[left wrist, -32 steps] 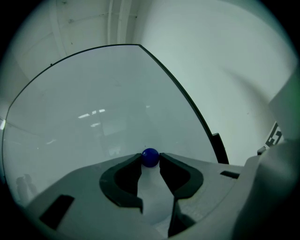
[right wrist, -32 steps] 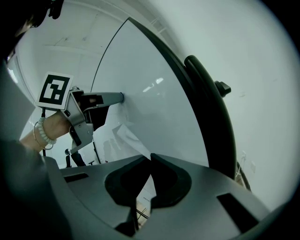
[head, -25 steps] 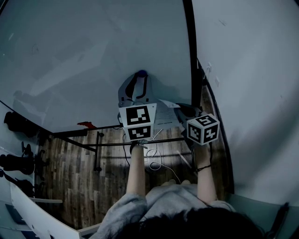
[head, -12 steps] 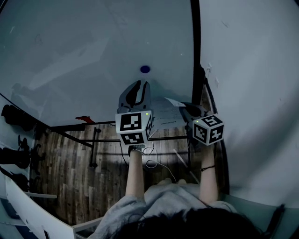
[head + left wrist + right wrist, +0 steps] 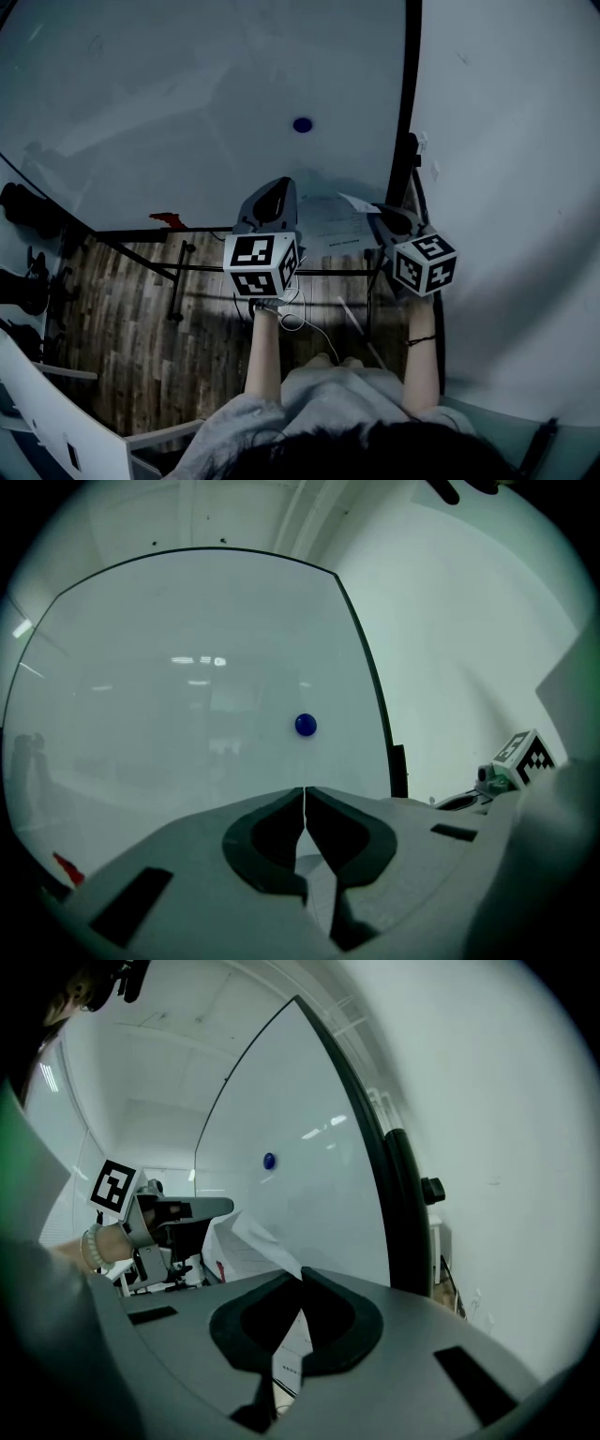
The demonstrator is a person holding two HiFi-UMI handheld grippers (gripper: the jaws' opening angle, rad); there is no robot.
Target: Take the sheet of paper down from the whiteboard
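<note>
A blue magnet [image 5: 302, 125] [image 5: 306, 725] [image 5: 269, 1161] sits alone on the whiteboard [image 5: 187, 112]. The sheet of paper [image 5: 333, 230] [image 5: 253, 1237] hangs off the board, below the magnet, between my two grippers. My right gripper [image 5: 382, 216] [image 5: 301, 1272] is shut on the sheet's right edge, and the paper runs between its jaws. My left gripper [image 5: 277, 186] [image 5: 305, 789] is shut, below the magnet and just left of the sheet. I see nothing between its tips. From the right gripper view, the left gripper [image 5: 220, 1207] sits beside the sheet's far edge.
The board's black frame edge [image 5: 405, 112] runs down the right, with a white wall [image 5: 516, 187] beyond it. Below are the stand's black bars [image 5: 178, 272], a small red item [image 5: 169, 220], loose cables [image 5: 300, 323] and wooden floor [image 5: 122, 328]. Dark objects [image 5: 28, 211] stand far left.
My left gripper has come down off the blue magnet, which now shows bare on the board. The right gripper has drifted slightly right with the paper.
</note>
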